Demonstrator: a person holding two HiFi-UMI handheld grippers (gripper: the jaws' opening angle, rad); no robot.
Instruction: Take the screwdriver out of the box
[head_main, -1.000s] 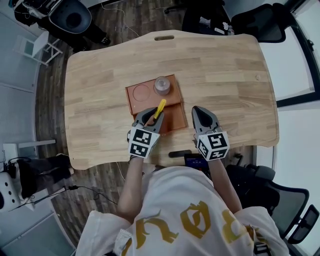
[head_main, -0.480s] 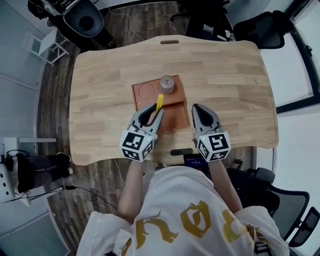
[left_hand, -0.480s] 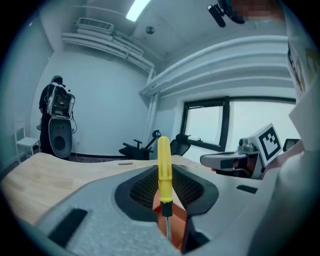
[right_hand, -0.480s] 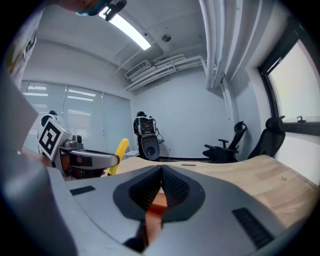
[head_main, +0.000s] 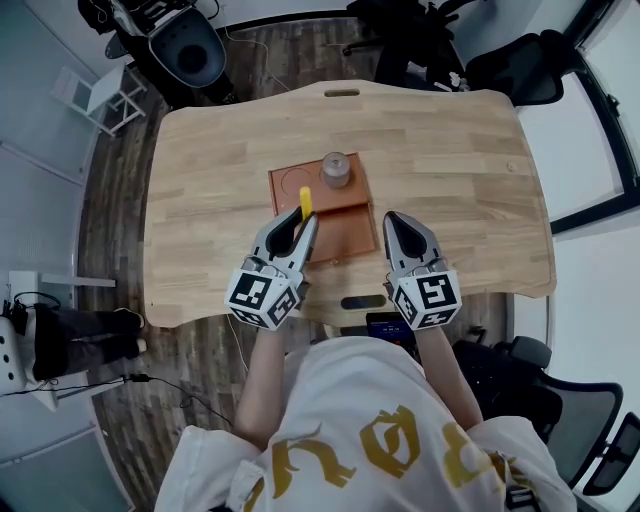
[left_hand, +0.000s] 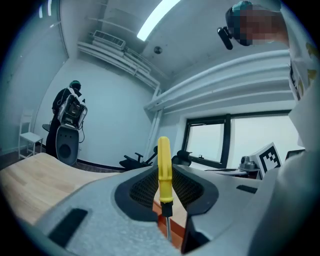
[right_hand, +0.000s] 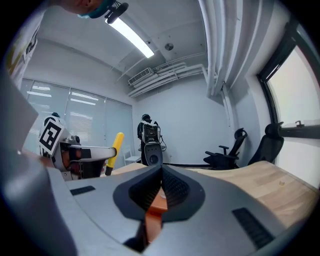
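screwdriver clamped in the left tongs, above the box

centre of the head view: the left gripper is clenched on the yellow-handled screwdriver. in the left gripper view the handle stands upright between the two pads, and the thin metal shaft drops out of sight below them. from overhead the handle pokes past the jaw tips, over the lower left part of the flat orange-brown box. whether the tip is clear of the box, no view shows.

just right of the box, the right gripper is empty, its jaws pressed together.

a small round grey container sits at the box's upper edge, on the pale wooden table.
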